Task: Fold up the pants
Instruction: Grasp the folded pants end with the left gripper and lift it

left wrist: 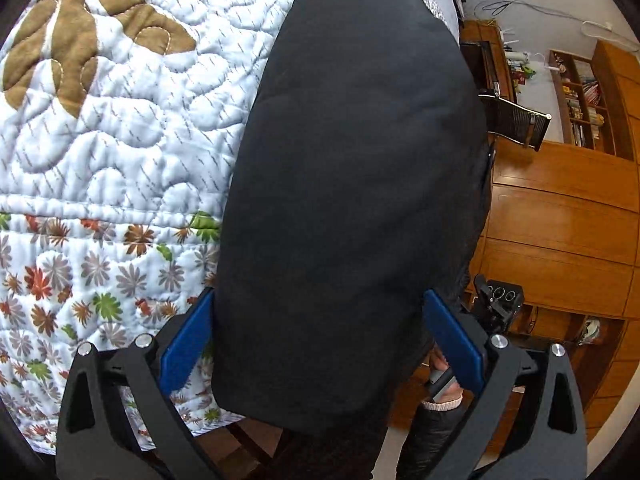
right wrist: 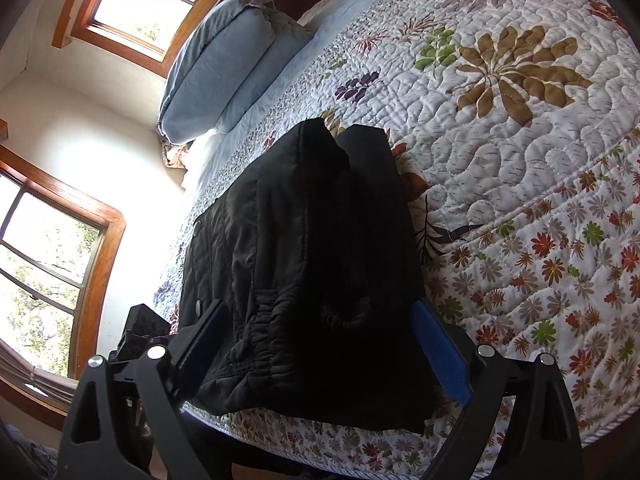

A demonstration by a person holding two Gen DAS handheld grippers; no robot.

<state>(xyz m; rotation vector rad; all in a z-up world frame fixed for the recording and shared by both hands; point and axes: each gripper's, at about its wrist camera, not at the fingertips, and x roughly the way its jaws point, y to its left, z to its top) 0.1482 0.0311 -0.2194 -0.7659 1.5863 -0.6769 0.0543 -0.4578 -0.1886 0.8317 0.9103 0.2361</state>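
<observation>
The black pants [left wrist: 352, 184] lie folded in a compact stack on the quilted bed near its edge. In the left wrist view my left gripper [left wrist: 320, 332] is open, its blue fingers [left wrist: 188, 344] spread on both sides of the stack's smooth near end. In the right wrist view the pants [right wrist: 304, 264] show the gathered waistband and snap buttons. My right gripper [right wrist: 320, 340] is open, one finger [right wrist: 440, 356] at each side of the waistband end. Neither gripper visibly pinches the cloth.
The floral quilt [left wrist: 112, 120] covers the bed [right wrist: 520, 184]. Blue pillows [right wrist: 224, 72] lie at the head, below the windows [right wrist: 44, 264]. Wooden cabinets [left wrist: 560, 220], shelves and a chair [left wrist: 516, 120] stand beside the bed. The right gripper [left wrist: 496, 300] shows past the pants.
</observation>
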